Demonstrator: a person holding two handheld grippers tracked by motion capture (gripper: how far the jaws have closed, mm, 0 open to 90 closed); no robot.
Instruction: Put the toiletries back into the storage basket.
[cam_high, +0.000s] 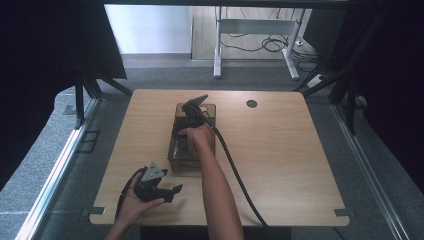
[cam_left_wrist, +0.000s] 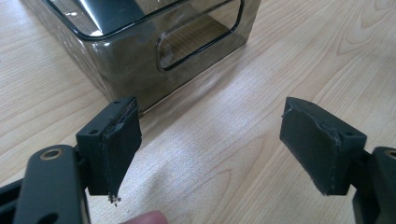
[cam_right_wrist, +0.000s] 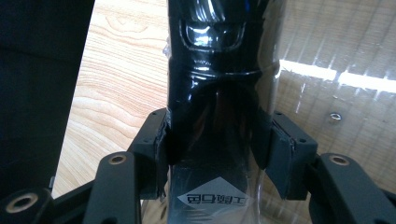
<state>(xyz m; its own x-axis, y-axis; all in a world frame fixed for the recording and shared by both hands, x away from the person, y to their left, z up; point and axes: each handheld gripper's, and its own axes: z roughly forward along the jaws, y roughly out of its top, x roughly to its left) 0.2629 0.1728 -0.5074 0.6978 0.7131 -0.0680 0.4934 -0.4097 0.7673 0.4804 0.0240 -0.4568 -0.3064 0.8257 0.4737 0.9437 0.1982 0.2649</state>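
My surface (cam_high: 290, 150) is a light wooden tabletop with one small round dark hole (cam_high: 252, 104) near its far edge. Beyond it I see grey carpet and a white desk frame (cam_high: 257, 35) with loose cables. A smoky, see-through plastic box (cam_high: 176, 155) sits a little left of the middle. My right gripper (cam_right_wrist: 212, 144) reaches down into it from above, its black cable (cam_high: 240, 175) trailing back across the wood toward me. In the right gripper view its jaws press on both sides of a glossy black object (cam_right_wrist: 212, 93) wrapped in clear film, with a white label (cam_right_wrist: 212, 199) low on it; what the object is I cannot tell. Through the box wall the wood grain shows. My left gripper (cam_left_wrist: 210, 149) rests in my left hand (cam_high: 131, 205) near the front left edge, jaws spread wide with nothing between them, pointing at the box's near corner with its cut-out handle slot (cam_left_wrist: 201, 37). The right half of the surface lies bare.
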